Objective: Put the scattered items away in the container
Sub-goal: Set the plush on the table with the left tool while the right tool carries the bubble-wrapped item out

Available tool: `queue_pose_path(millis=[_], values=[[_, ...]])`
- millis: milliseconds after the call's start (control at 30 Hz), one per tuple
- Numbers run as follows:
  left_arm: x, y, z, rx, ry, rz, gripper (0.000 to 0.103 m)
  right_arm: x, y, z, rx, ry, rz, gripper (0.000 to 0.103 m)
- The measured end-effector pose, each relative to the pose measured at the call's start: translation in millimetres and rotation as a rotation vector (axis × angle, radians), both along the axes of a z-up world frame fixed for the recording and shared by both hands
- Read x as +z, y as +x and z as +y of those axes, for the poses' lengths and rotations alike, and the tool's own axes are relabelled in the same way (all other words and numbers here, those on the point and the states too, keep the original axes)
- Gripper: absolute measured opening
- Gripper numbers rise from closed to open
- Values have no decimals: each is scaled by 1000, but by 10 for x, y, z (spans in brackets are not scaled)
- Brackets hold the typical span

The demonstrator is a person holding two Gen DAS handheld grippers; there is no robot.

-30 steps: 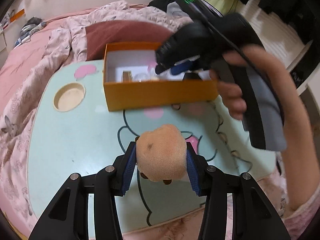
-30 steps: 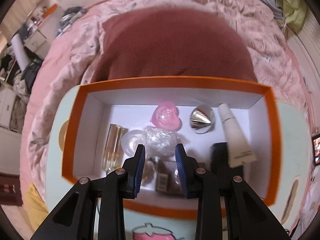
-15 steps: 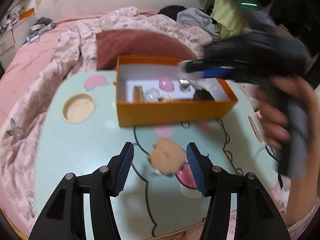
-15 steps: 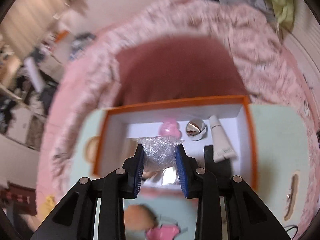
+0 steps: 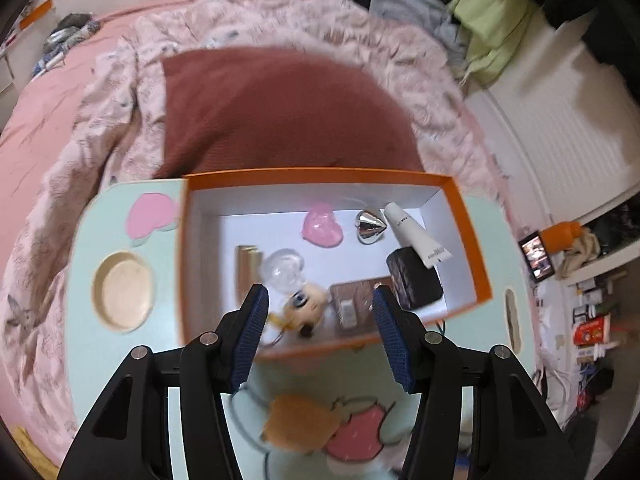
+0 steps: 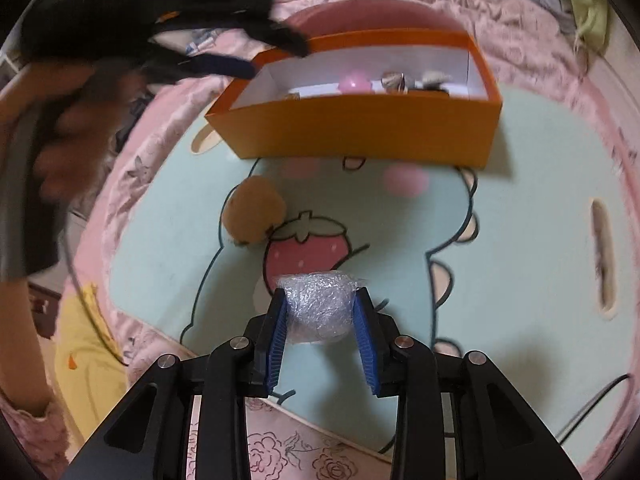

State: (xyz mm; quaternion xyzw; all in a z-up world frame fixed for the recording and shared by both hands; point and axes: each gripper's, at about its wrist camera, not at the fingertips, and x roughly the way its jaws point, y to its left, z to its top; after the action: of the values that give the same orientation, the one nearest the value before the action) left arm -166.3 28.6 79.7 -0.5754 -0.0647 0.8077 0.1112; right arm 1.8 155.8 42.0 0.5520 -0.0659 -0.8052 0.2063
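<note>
Your right gripper [image 6: 320, 320] is loosening around the plastic-wrapped ball [image 6: 318, 306] above the desk [image 6: 520, 240], well short of the orange box [image 6: 360, 128]; it may drop outside. Your left gripper [image 5: 320, 332] hangs empty, fingers apart, over the box.

The left wrist view looks steeply down from close above into the open orange cardboard box [image 5: 464, 216], facing the bed behind it. The right wrist view sits lower and farther back, facing the box's [image 6: 360, 128] outer wall across the mint-green cartoon-printed tabletop [image 6: 520, 240]. Both share the box, the tabletop [image 5: 84, 248] and the tan plush ball [image 5: 300, 420] [image 6: 254, 208].
</note>
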Motion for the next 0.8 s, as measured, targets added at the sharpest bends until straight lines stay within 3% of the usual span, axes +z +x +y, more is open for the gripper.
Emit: queue_pose_path(millis=[200, 333, 467, 500, 533, 700, 767, 800], values=[[-295, -375, 247, 58, -15, -10, 56, 127, 131, 227, -74, -33, 71, 51], [-489, -526, 250, 96, 20, -42, 56, 150, 142, 373, -93, -61, 63, 51], [-625, -598, 250, 103, -29, -62, 56, 99, 133, 460, -105, -74, 44, 52], [-651, -604, 241, 105, -40, -67, 53, 80, 127, 472, -107, -80, 38, 52], [-680, -614, 224, 107, -51, -73, 40, 66, 128, 486, -108, -86, 34, 52], [-659, -604, 158, 91, -60, -52, 36, 23, 145, 536, -101, -94, 27, 52], [-598, -556, 143, 77, -60, -26, 31, 30, 142, 551, -103, -93, 30, 52], [-552, -520, 134, 70, -53, -10, 22, 33, 138, 556, -96, -98, 29, 52]])
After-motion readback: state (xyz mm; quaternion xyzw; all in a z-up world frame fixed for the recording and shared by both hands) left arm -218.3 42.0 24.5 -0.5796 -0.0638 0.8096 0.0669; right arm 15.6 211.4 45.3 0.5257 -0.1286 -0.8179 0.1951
